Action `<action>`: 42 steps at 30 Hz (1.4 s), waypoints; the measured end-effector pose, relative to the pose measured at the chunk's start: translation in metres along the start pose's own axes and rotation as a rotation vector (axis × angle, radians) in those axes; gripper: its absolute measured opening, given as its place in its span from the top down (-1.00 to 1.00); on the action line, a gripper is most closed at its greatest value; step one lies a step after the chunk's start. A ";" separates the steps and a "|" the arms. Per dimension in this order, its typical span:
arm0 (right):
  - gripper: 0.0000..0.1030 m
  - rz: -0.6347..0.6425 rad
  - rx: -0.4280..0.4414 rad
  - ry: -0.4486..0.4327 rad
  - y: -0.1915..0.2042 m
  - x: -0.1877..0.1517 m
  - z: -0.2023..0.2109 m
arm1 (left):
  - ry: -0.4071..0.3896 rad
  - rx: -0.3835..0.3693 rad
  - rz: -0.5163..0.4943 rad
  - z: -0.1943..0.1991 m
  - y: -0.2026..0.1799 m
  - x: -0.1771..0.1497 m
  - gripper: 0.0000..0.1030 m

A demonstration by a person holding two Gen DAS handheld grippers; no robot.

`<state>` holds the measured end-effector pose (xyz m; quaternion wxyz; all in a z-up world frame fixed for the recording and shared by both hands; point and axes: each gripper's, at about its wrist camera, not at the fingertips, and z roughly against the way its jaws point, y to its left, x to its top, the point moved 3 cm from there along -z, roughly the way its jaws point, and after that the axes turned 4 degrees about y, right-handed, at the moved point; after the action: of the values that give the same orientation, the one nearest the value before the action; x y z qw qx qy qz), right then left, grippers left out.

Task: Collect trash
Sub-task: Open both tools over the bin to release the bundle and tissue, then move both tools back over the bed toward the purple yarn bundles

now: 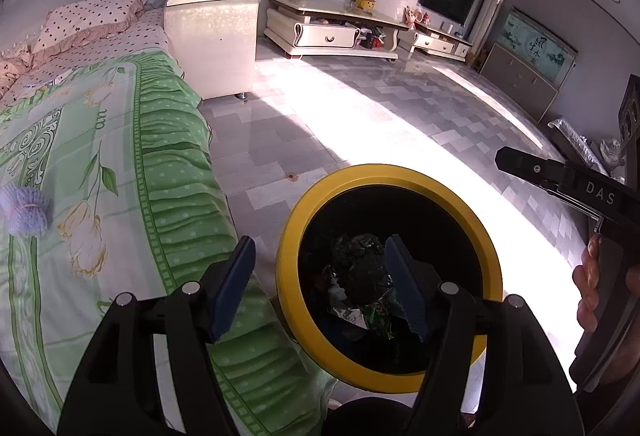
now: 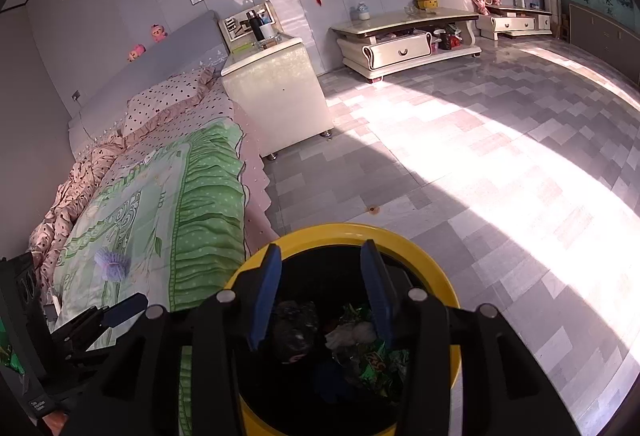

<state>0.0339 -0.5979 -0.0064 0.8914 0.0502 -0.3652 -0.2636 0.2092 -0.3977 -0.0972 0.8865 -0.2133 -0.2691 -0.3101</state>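
Both grippers, left gripper [image 1: 324, 288] and right gripper [image 2: 320, 296], hang with jaws apart and empty over the yellow bin [image 1: 298, 224], where crumpled wrappers [image 2: 372, 352] lie. Just beside the bin is the green bedspread [image 1: 160, 156] bearing a purple knit bundle [image 2: 112, 263]; beyond stands a white nightstand [image 2: 280, 92]

"DAS" on right gripper [image 1: 505, 158], "un" on green bedspread [image 1: 100, 115]

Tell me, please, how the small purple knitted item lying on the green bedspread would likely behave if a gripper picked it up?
The purple knitted item looks like soft yarn, so it would probably squash between the fingers rather than resist. It seems small and fluffy, likely very light. Its bunched, cinched middle suggests it would stay together and not roll off the green bedspread.
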 end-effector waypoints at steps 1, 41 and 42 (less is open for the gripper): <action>0.23 0.004 -0.003 -0.004 0.002 0.000 0.001 | -0.004 0.001 0.002 0.002 0.003 0.000 -0.30; -0.05 0.391 0.296 0.108 0.344 0.006 -0.113 | -0.060 0.482 0.376 0.089 0.372 0.005 -0.55; -0.05 0.394 0.298 0.122 0.350 0.003 -0.121 | -0.055 0.490 0.383 0.086 0.380 0.004 -0.55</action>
<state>0.2692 -0.3122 0.0064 0.9287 0.1249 -0.3483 -0.0244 0.4351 -0.0801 -0.1090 0.9463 -0.0485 -0.3145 -0.0577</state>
